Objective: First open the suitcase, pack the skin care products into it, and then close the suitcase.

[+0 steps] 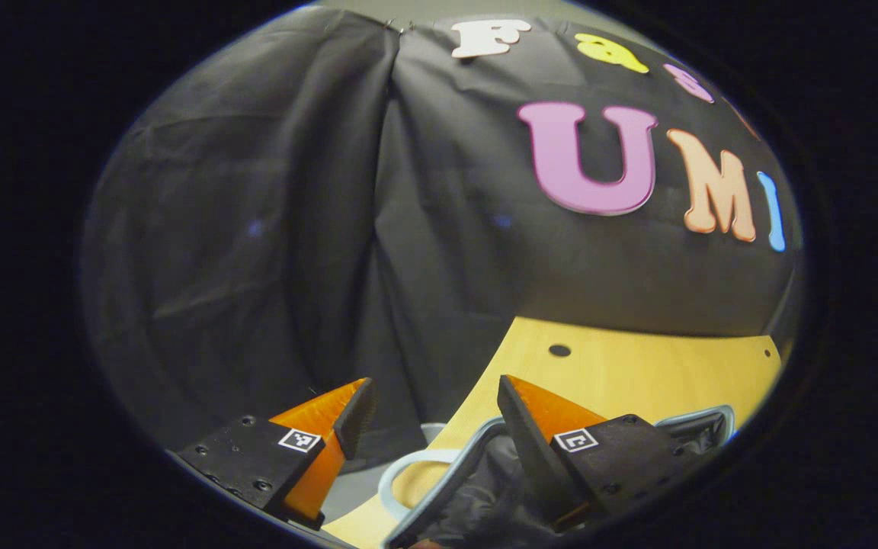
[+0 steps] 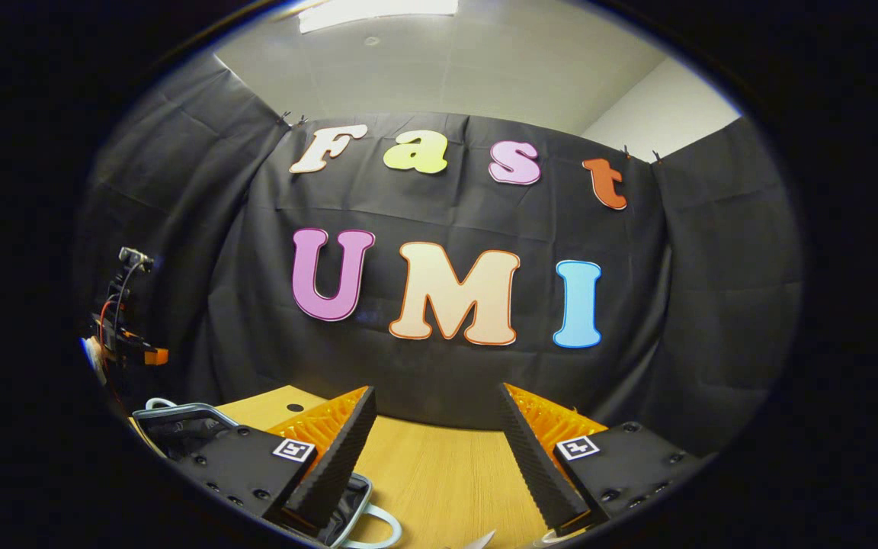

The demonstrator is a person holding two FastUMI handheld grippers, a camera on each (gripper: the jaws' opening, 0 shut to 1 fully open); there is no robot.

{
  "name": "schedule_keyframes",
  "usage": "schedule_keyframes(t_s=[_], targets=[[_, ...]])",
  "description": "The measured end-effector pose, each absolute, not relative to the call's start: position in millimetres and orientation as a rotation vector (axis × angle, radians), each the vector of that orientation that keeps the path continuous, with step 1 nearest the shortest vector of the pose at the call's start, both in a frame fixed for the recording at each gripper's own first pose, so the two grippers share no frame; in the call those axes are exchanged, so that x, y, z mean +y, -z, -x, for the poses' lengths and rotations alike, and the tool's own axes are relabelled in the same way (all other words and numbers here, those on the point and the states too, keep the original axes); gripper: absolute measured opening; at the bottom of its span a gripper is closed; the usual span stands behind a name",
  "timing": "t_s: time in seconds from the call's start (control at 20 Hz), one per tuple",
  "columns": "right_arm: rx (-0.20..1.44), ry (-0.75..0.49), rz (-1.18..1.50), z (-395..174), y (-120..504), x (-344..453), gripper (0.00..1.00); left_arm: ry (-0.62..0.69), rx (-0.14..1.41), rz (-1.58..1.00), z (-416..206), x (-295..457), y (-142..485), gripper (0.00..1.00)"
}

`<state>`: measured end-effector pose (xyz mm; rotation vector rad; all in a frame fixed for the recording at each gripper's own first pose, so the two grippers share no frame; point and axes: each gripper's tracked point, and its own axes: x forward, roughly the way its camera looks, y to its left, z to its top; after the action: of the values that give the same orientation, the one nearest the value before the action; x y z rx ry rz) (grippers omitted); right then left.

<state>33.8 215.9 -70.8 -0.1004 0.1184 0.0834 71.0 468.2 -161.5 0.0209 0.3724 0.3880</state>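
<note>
Suitcase (image 1: pixel 485 488): lay low at the bottom of the left gripper view, its pale rim curving under your left gripper (image 1: pixel 435 415), dark lining showing inside the rim, so you could judge it already lying open. The same case (image 2: pixel 180 427) sat at the lower left of the right gripper view, with a pale handle loop at its near edge.

Skin care products: none you could make out with certainty; a pale scrap at the bottom edge of the right gripper view was too cut off to name.

Left gripper: jaws stood wide apart, holding nothing, poised above the case's rim.

Right gripper (image 2: pixel 435 435): jaws likewise spread, empty, over the bare wooden table (image 2: pixel 439 473), the case to its left.

Other gripper (image 2: pixel 123 343): seen far left in the right gripper view, raised above the case.

Advice for the step, as a judgement: both cameras pointed mostly at the wall, so you would have done well to tilt down, find a product first, and keep the jaws spread until it sat squarely between the fingers.
</note>
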Motion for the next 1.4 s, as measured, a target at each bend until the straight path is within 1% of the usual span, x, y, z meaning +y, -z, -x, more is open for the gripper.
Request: schedule_keyframes(t_s=[0.05, 0.15, 0.3, 0.4, 0.65, 0.7, 0.75, 0.95, 1.0, 1.1, 1.2, 1.4], targets=[[0.115, -0.082, 0.091, -34, 69, 208, 0.99, -0.377, 0.325, -0.017, -71, 450, 140, 0.95], [0.104, -0.080, 0.077, -34, 63, 192, 0.99, -0.335, 0.253, -0.008, -70, 408, 100, 0.94], [0.095, -0.078, 0.054, -33, 59, 168, 0.99, -0.265, 0.183, -0.008, -63, 351, 63, 0.94], [0.088, -0.076, 0.038, -31, 55, 154, 1.00, -0.228, 0.156, -0.016, -59, 315, 48, 0.94], [0.070, -0.065, 0.018, -26, 49, 118, 0.99, -0.160, 0.117, 0.020, -55, 230, 30, 0.94], [0.069, -0.060, 0.013, -26, 50, 110, 0.99, -0.137, 0.114, 0.026, -54, 211, 29, 0.93], [0.068, -0.054, 0.009, -26, 50, 102, 0.99, -0.111, 0.117, 0.029, -53, 191, 30, 0.96], [0.061, -0.030, 0.000, -21, 49, 69, 0.99, 0.010, 0.130, 0.030, -41, 111, 34, 0.94], [0.064, -0.028, -0.002, -19, 50, 62, 0.99, 0.039, 0.141, 0.035, -37, 92, 38, 0.93], [0.070, -0.025, -0.002, -15, 53, 48, 0.99, 0.097, 0.168, 0.050, -31, 54, 50, 0.95], [0.079, -0.024, -0.001, -11, 55, 35, 0.99, 0.149, 0.195, 0.061, -25, 18, 62, 0.94], [0.083, -0.017, 0.010, -2, 54, 9, 0.99, 0.233, 0.249, 0.062, -13, -40, 91, 0.95]])
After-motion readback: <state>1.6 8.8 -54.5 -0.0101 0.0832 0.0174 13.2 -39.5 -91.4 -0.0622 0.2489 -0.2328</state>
